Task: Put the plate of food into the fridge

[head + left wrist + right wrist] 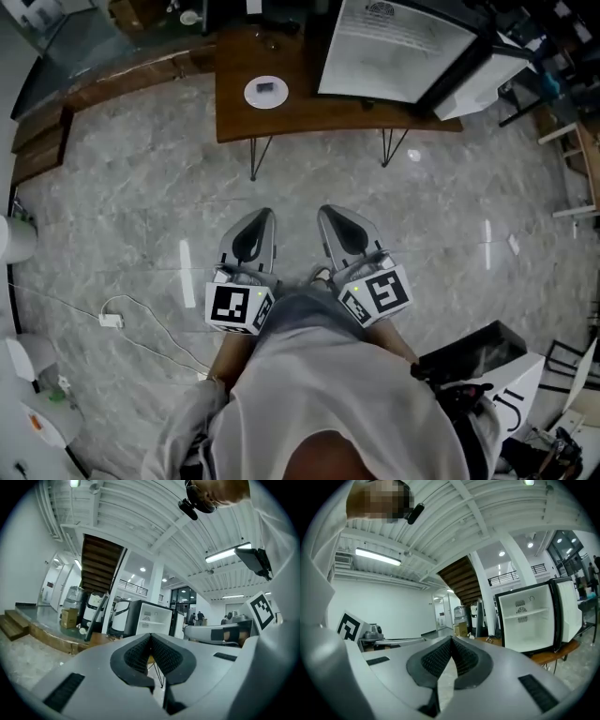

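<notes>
One white round plate (pixel 253 95) holds dark food (pixel 266 88); left gripper (pixel 264 217) and right gripper (pixel 327 211) pressed together.

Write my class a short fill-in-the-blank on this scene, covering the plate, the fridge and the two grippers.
1. In the head view, the plate lies on the table to the ____ of the fridge.
2. The fridge's door stands ____.
3. The left gripper and the right gripper both have their jaws ____, with nothing between them.

Missing words: left; open; shut
</notes>
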Tool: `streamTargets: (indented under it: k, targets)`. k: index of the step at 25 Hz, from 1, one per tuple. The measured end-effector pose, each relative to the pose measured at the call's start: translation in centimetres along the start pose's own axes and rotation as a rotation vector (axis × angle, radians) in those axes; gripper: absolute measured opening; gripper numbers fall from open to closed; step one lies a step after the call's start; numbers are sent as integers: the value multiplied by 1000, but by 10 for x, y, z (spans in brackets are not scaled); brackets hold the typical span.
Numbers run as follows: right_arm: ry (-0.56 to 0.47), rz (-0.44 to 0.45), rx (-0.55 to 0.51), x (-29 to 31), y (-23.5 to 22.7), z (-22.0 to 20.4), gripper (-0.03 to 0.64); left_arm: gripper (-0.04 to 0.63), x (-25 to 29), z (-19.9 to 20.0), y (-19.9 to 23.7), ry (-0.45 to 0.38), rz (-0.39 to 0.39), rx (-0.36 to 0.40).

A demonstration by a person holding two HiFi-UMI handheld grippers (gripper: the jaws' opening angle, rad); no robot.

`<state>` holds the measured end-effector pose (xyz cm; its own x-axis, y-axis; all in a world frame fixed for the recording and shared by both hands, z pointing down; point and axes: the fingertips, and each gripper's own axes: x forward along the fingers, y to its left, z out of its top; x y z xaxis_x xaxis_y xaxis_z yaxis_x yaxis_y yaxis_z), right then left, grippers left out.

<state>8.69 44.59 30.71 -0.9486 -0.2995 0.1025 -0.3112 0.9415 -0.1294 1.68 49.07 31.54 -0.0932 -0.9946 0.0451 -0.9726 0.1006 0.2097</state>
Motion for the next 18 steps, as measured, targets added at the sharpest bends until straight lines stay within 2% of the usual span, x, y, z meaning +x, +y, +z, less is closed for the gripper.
streamTargets:
  k: [3, 6, 8, 10, 11, 12, 15, 18]
  targets:
    - [32, -12, 40, 33, 27, -20, 19, 11, -17, -7, 42, -14, 12, 1]
    - [46, -57, 60, 61, 43, -43, 20, 11, -28, -21, 86, -4, 56, 31]
    - [65, -108, 75, 70, 42, -50, 20, 11, -29, -25, 104, 8, 69, 45]
    - [91, -139, 102, 79, 34, -57, 23, 11, -19, -32, 117, 26, 61, 28]
    - [107, -144, 113, 86, 30, -63, 59, 11, -10, -37, 125, 37, 57, 18]
    - [127, -143, 121, 95, 24, -69, 161, 11, 1, -42, 135, 47, 60, 12]
    - [178, -148, 152, 123, 2, -88, 201, 12, 39, -54, 164, 68, 96, 18]
    - [180, -174, 205, 147, -43, -103, 223, 12, 92, -69, 177, 90, 103, 15]
